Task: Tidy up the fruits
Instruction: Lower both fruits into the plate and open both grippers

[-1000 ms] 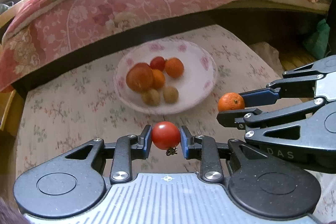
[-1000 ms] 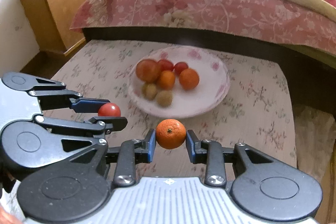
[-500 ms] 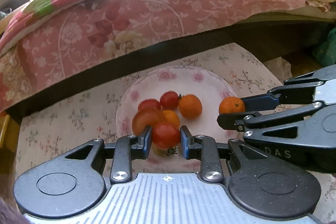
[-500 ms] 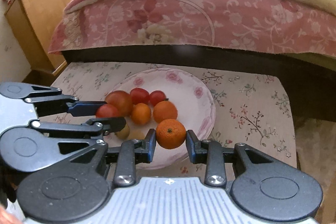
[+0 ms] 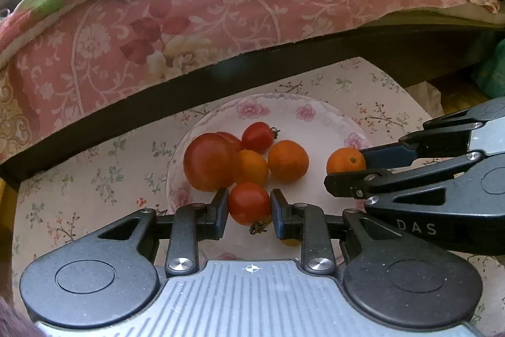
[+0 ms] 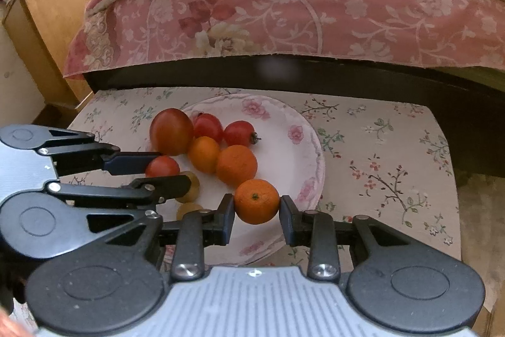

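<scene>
A white floral plate (image 5: 315, 119) (image 6: 303, 147) on the small table holds several tomatoes and oranges, among them a large tomato (image 5: 210, 161) (image 6: 171, 131) and an orange (image 5: 288, 160) (image 6: 236, 165). My left gripper (image 5: 249, 207) (image 6: 164, 168) is shut on a small red tomato (image 5: 249, 202) (image 6: 162, 167), held over the plate's near left part. My right gripper (image 6: 256, 206) (image 5: 347, 168) is shut on a small orange (image 6: 256, 201) (image 5: 345, 160), held over the plate's right side. Two small yellowish fruits (image 6: 189, 191) lie partly hidden under the left gripper.
The table (image 6: 394, 153) has a floral cloth. Right behind it runs a dark bed frame (image 6: 284, 75) under a pink floral bedspread (image 6: 300, 11). A wooden cabinet (image 6: 53, 15) stands at the far left. The floor (image 6: 473, 195) drops off at the table's right.
Both grippers have moved forward and down over the plate, each still holding its fruit. The plate and the bed now look closer and larger.
</scene>
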